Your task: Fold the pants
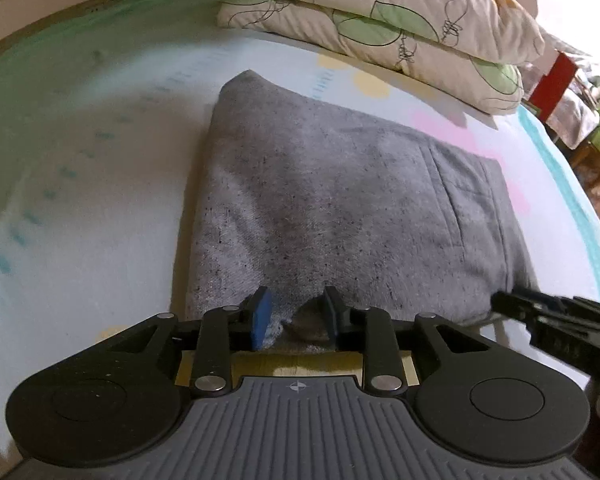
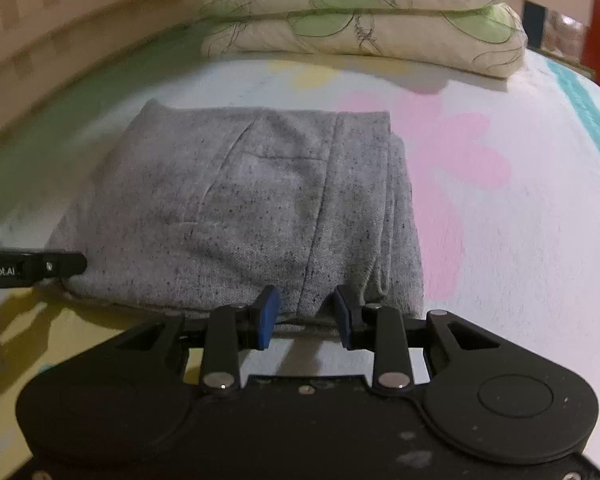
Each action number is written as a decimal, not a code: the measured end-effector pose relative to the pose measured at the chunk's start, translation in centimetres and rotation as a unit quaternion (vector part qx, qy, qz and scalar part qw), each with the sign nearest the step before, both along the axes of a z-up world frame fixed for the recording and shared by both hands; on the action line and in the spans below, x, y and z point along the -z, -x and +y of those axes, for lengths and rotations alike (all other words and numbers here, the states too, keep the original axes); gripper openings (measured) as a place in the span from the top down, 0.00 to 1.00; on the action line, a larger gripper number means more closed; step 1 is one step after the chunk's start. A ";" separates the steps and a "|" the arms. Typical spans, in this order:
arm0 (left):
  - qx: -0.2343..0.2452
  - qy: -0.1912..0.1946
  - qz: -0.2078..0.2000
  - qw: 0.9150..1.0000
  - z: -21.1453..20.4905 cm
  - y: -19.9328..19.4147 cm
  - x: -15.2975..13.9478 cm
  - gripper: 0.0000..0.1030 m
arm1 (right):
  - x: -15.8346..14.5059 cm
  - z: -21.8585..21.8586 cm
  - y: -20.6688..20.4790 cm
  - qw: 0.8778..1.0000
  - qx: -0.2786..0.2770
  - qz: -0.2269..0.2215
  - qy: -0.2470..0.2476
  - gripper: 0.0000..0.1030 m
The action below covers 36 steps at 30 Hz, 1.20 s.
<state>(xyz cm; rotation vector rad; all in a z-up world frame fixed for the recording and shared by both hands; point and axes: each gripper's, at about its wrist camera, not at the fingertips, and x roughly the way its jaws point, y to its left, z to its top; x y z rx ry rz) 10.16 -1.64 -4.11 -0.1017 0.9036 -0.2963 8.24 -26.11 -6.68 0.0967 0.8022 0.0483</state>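
Note:
The grey speckled pants (image 1: 340, 200) lie folded into a thick rectangular stack on the bed; they also show in the right wrist view (image 2: 240, 208). My left gripper (image 1: 298, 312) is at the stack's near edge, jaws apart, with a bit of grey cloth bunched between the blue pads. My right gripper (image 2: 305, 312) is at the near right edge of the stack, jaws apart with the fabric edge between them. The right gripper's tip shows at the right in the left wrist view (image 1: 540, 312); the left gripper's tip shows at the left in the right wrist view (image 2: 40, 268).
Two stacked leaf-print pillows (image 1: 380, 20) lie at the head of the bed (image 2: 360, 12). The bed sheet (image 2: 500, 200) is pale with pink, yellow and teal patches. A wooden bed frame (image 1: 40, 4) runs along the left. Clutter and a red object (image 1: 552, 80) stand beyond the right edge.

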 end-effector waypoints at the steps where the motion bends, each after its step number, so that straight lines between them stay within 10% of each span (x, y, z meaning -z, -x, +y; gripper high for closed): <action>1: 0.003 -0.006 0.000 1.000 -0.2 -0.1 -0.2 0.73 | 0.0 0.0 0.1 1.000 -0.001 -0.002 0.001 0.69; 13: -0.022 0.022 -0.031 0.999 0.9 4.0 -4.0 0.71 | -5.3 0.0 4.6 0.998 0.047 -0.011 -0.041 0.65; 29: -0.062 -0.100 -0.091 0.989 -1.9 11.7 -8.7 0.42 | -10.6 4.0 11.5 0.996 0.091 0.001 -0.003 0.48; 36: -0.055 -0.097 -0.087 0.990 -2.4 12.9 -9.8 0.40 | -12.8 5.9 13.9 0.994 0.100 -0.018 0.033 0.46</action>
